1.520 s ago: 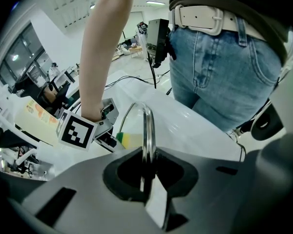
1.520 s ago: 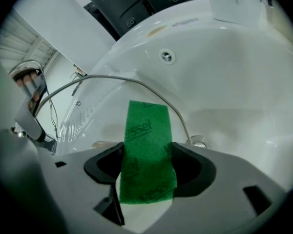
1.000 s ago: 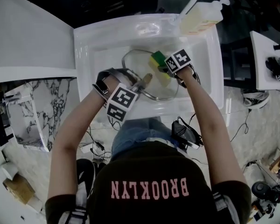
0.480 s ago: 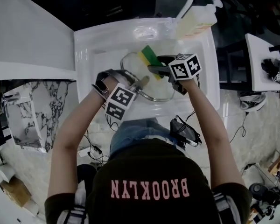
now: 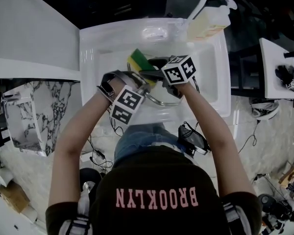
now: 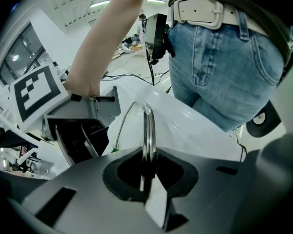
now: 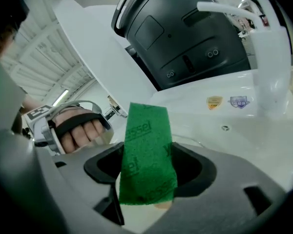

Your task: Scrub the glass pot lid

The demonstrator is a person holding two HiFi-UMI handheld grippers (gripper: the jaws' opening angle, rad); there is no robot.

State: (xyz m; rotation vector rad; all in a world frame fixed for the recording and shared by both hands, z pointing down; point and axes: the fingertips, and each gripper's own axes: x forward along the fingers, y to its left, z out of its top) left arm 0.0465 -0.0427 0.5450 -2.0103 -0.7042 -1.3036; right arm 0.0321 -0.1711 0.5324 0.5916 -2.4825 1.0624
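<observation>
The glass pot lid [image 5: 162, 102] stands on edge over the white sink [image 5: 90, 45]. My left gripper [image 5: 145, 89] is shut on its metal rim, which runs edge-on between the jaws in the left gripper view as the lid [image 6: 148, 130]. My right gripper [image 5: 148, 73] is shut on a green and yellow sponge [image 5: 137, 60], held at the lid's upper left. In the right gripper view the sponge [image 7: 146, 150] shows its green face upright between the jaws. Much of the glass is hidden behind both grippers.
A faucet [image 5: 201, 0] and a pale soap bottle [image 5: 209, 22] stand at the sink's far right corner. A white counter [image 5: 29, 38] lies to the left. Cables and gear lie on the floor [image 5: 264, 131] around the person.
My right gripper has carried the sponge leftward across the lid, from its right side to its upper left. The left gripper has kept its hold almost still.
</observation>
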